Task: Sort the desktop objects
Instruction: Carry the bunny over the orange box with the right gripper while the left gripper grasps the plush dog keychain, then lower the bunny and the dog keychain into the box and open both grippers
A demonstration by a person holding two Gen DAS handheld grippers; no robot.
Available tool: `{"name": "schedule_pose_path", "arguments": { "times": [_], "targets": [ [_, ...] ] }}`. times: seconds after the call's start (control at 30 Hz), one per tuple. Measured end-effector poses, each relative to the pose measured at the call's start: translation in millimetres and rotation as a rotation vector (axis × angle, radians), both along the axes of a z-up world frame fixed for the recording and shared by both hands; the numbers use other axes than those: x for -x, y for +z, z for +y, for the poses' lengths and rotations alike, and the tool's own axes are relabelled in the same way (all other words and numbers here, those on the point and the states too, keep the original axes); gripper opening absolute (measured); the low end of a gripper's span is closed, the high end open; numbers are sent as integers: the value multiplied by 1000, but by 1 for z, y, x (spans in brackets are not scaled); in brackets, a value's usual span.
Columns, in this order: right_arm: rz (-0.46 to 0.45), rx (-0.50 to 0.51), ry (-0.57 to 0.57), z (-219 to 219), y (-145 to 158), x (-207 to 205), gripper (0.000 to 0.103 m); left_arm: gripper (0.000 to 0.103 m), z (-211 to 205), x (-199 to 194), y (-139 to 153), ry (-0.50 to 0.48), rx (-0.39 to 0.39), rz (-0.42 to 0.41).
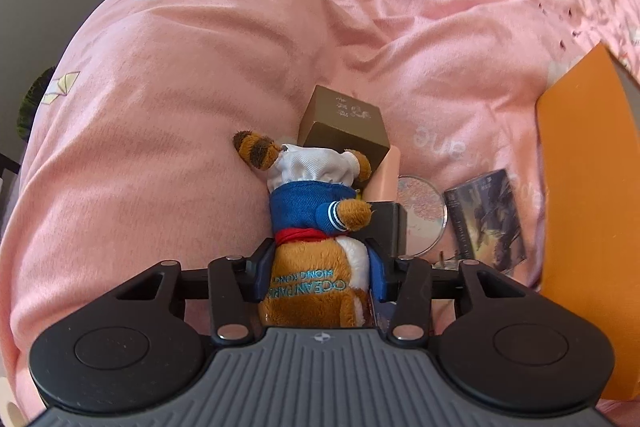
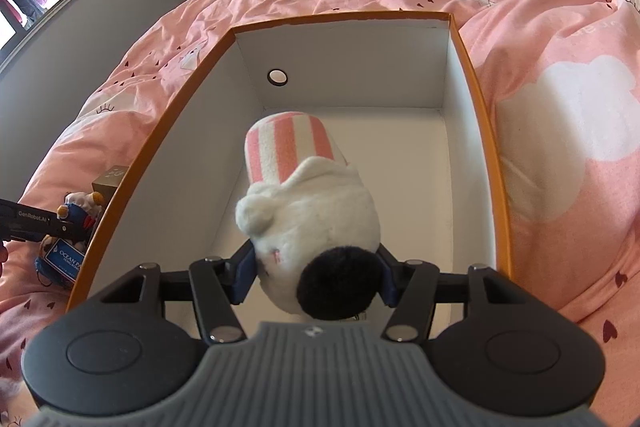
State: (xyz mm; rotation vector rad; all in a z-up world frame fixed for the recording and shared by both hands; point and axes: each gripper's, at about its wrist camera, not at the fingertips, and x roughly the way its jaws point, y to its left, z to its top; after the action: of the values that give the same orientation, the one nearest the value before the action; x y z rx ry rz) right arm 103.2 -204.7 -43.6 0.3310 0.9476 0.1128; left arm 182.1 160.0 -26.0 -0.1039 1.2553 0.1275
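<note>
Box point(image 2: 476, 131): on the quilt point(image 2: 560, 131), open-topped. Plush dog point(image 2: 316, 219): above the box floor, between the right gripper's point(image 2: 318, 273) jaws. Raccoon plush point(image 1: 316, 227): left of the box, between the left gripper's point(image 1: 320, 277) jaws. Small carton point(image 1: 344, 123): beyond the raccoon. Round disc point(image 1: 422, 207) and cassette point(image 1: 488, 219): on the quilt, between raccoon and box.

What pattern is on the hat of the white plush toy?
Pink and white stripes on the hat of the white plush toy, clearest in the right wrist view.

Left gripper point(image 1: 320, 279), right gripper point(image 2: 318, 277): black linkage arms, silver pivot screws, blue finger pads, grey ribbed housing, round black side discs. White "GenRobot.AI" lettering on left gripper's side.
</note>
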Motion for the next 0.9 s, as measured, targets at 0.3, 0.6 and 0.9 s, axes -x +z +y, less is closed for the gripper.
{"name": "schedule_pose_path", "arguments": {
  "times": [0.3,0.6,0.9],
  "targets": [
    [5,9,10,0,1,-1,61,52,-25,19,60,-33,123,-176],
    [1,3,18,-2,9,2,61,52,-101,28,116,-243,330,-330],
    [-17,0,4,-14,23,6,61,52,-173,20,101,-371,514,-329]
  ]
}}
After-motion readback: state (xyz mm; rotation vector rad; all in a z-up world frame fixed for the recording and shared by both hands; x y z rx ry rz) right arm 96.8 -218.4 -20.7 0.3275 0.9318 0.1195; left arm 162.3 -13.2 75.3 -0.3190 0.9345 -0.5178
